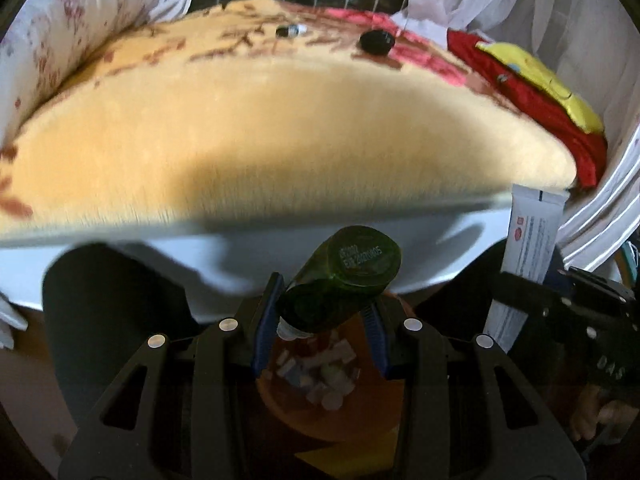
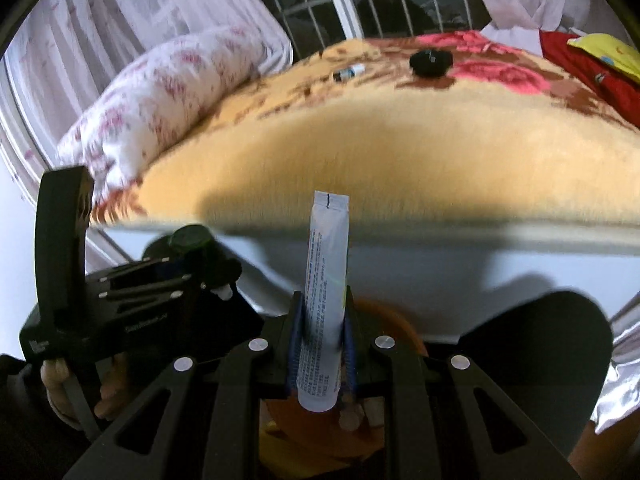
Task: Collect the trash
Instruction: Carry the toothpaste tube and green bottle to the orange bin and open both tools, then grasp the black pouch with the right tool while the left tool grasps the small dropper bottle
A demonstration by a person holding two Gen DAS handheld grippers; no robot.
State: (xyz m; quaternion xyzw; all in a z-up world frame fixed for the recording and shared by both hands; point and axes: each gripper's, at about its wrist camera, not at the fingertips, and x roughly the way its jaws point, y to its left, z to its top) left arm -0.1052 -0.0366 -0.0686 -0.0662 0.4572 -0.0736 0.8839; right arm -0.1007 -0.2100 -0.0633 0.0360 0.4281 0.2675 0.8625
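Observation:
My left gripper [image 1: 322, 312] is shut on a small dark green bottle [image 1: 344, 276], its base turned toward the camera. Below it sits an orange bin [image 1: 360, 420] with several bits of trash inside. My right gripper [image 2: 320, 344] is shut on a white tube [image 2: 324, 288] that stands upright between its pads; the same tube [image 1: 524, 256] shows at the right of the left wrist view. The orange bin [image 2: 400, 320] lies under the right gripper too. On the bed remain a black round lid [image 1: 376, 42] and a small vial [image 1: 291, 31].
A bed with a tan flowered blanket [image 1: 280, 128] fills the view ahead, its white side panel [image 1: 160, 264] close by. A floral pillow [image 2: 160, 100] lies at the left, red and yellow cloth [image 1: 532, 92] at the right. Barred window and curtains behind.

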